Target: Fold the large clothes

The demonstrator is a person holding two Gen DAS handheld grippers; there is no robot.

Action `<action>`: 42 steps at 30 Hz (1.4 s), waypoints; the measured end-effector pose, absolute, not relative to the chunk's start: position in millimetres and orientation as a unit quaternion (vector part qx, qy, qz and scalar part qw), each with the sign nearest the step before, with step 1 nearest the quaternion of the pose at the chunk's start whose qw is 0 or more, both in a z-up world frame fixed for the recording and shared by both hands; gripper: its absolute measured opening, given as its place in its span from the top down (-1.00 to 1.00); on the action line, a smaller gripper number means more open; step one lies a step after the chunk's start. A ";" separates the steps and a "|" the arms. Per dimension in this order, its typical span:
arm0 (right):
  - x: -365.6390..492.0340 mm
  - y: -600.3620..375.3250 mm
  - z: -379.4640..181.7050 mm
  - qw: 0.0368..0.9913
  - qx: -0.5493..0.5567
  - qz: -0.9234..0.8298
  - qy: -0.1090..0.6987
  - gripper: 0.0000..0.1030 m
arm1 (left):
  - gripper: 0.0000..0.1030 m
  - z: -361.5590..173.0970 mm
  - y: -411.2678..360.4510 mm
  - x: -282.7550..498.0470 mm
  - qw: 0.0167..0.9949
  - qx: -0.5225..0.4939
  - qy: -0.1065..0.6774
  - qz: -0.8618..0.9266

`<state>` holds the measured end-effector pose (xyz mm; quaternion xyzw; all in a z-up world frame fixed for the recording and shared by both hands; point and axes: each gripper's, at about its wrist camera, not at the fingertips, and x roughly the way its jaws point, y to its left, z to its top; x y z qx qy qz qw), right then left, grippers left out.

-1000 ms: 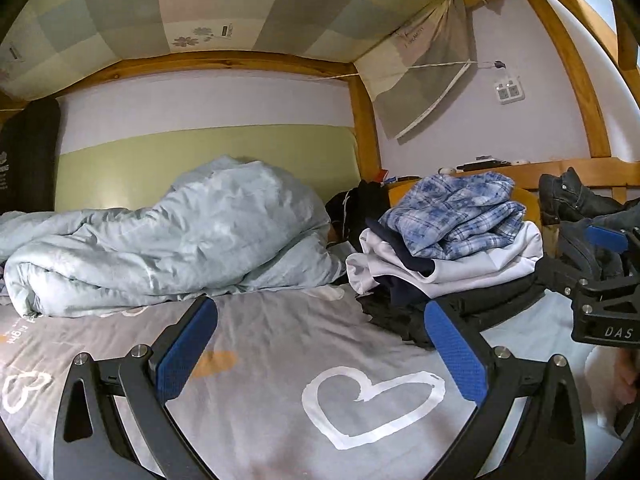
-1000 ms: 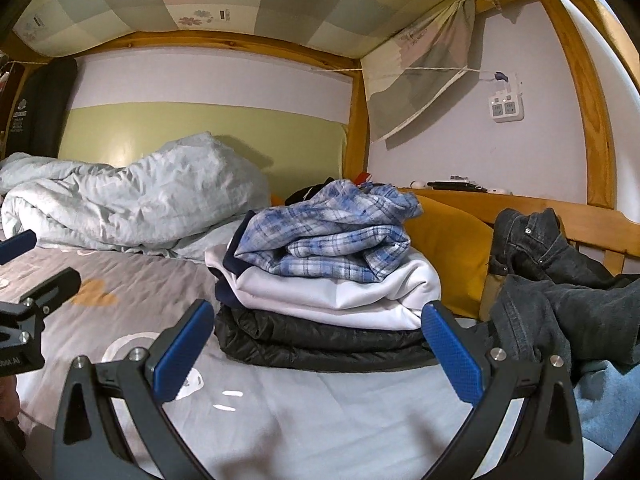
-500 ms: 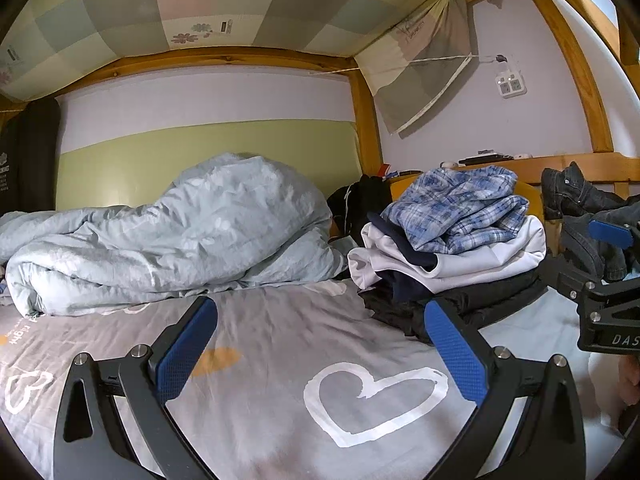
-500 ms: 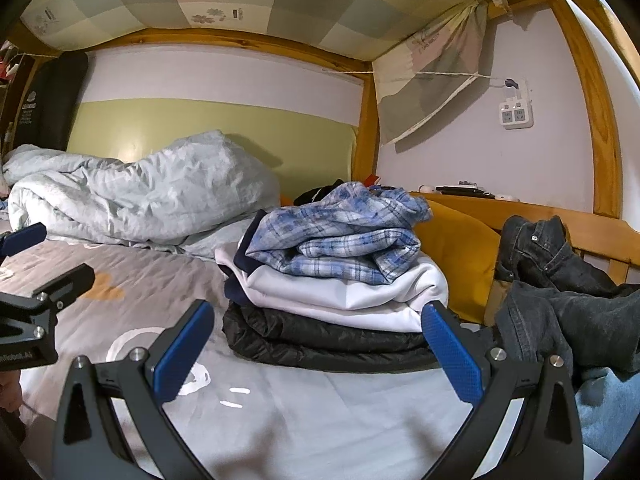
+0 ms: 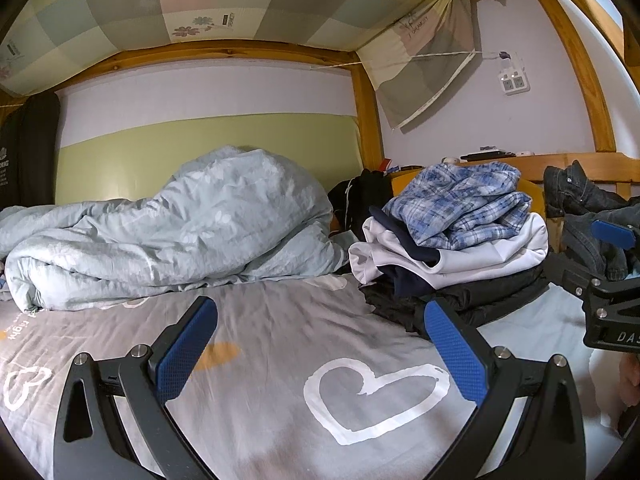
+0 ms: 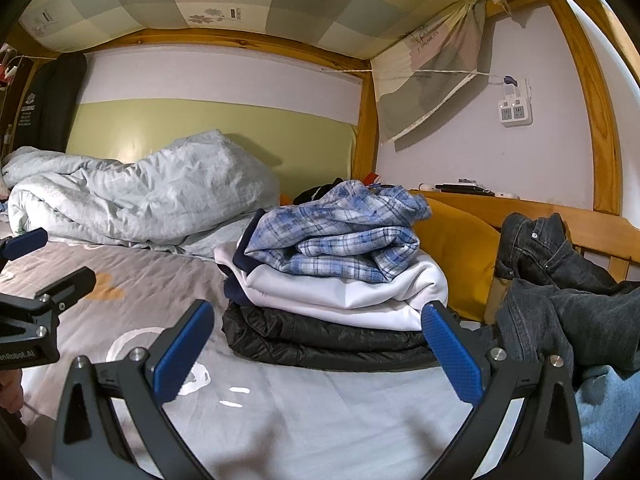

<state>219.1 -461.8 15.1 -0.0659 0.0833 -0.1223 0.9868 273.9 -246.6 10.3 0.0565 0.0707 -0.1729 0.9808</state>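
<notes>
A stack of folded clothes sits on the bed: a blue plaid shirt [image 6: 340, 236] on top, a white garment [image 6: 352, 294] under it, a black padded jacket [image 6: 320, 338] at the bottom. The stack also shows in the left wrist view [image 5: 460, 232]. Dark jeans [image 6: 560, 280] lie unfolded at the right, over the bed rail. My right gripper [image 6: 316, 350] is open and empty, low over the sheet just before the stack. My left gripper [image 5: 320, 346] is open and empty over the grey heart-print sheet [image 5: 280, 360], left of the stack.
A crumpled pale blue duvet [image 5: 172, 232] lies along the far wall. A yellow pillow [image 6: 456, 248] sits behind the stack. A wooden rail and shelf [image 6: 560, 216] run along the right. A light blue garment [image 6: 608, 408] lies at the lower right.
Both views have risen and tilted slightly; the stack sits a little lower and farther in each frame. Both grippers stay open and empty.
</notes>
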 end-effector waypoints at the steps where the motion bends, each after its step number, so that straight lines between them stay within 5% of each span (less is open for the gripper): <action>1: 219.4 -461.5 15.0 0.987 -0.065 -0.122 0.084 -1.00 | -1.00 10.9 -246.7 273.9 0.981 0.056 0.070 -0.174; 42: 218.2 -462.9 14.9 0.986 -0.053 -0.127 0.096 -1.00 | -1.00 6.8 -247.2 276.8 0.980 0.058 0.080 -0.172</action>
